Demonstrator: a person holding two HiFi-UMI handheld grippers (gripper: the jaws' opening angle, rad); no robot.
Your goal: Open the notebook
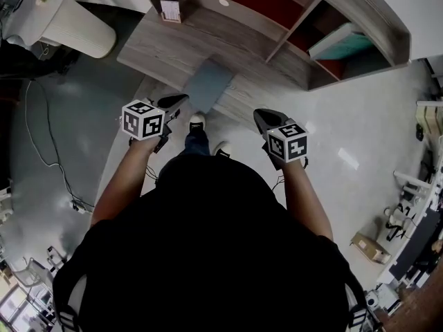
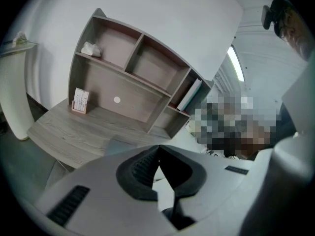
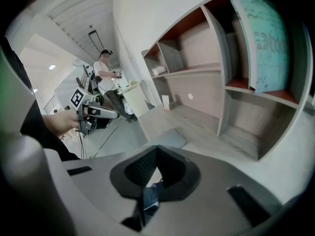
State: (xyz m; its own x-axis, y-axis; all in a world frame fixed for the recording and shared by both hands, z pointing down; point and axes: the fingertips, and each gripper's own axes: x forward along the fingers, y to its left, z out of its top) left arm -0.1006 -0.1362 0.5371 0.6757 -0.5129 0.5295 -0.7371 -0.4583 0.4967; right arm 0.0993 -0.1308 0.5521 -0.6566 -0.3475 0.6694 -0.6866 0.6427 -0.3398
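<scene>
A closed grey-blue notebook [image 1: 208,83] lies flat on the wooden desk [image 1: 159,43], slightly overhanging its front edge. It also shows just beyond the jaws in the left gripper view [image 2: 117,144] and the right gripper view [image 3: 170,137]. My left gripper [image 1: 178,101] hovers just short of the notebook's near left corner, its jaws shut and empty [image 2: 158,150]. My right gripper [image 1: 261,117] hangs in front of the desk, to the right of the notebook, its jaws also shut with nothing between them [image 3: 156,149].
The desk carries a shelf unit [image 1: 304,19] with a teal book [image 1: 342,43] in a right compartment and a small card stand [image 1: 170,11] at the back left. A white round pedestal [image 1: 69,23] stands left of the desk. Cables [image 1: 48,158] trail on the floor. Another person [image 3: 104,68] stands far off.
</scene>
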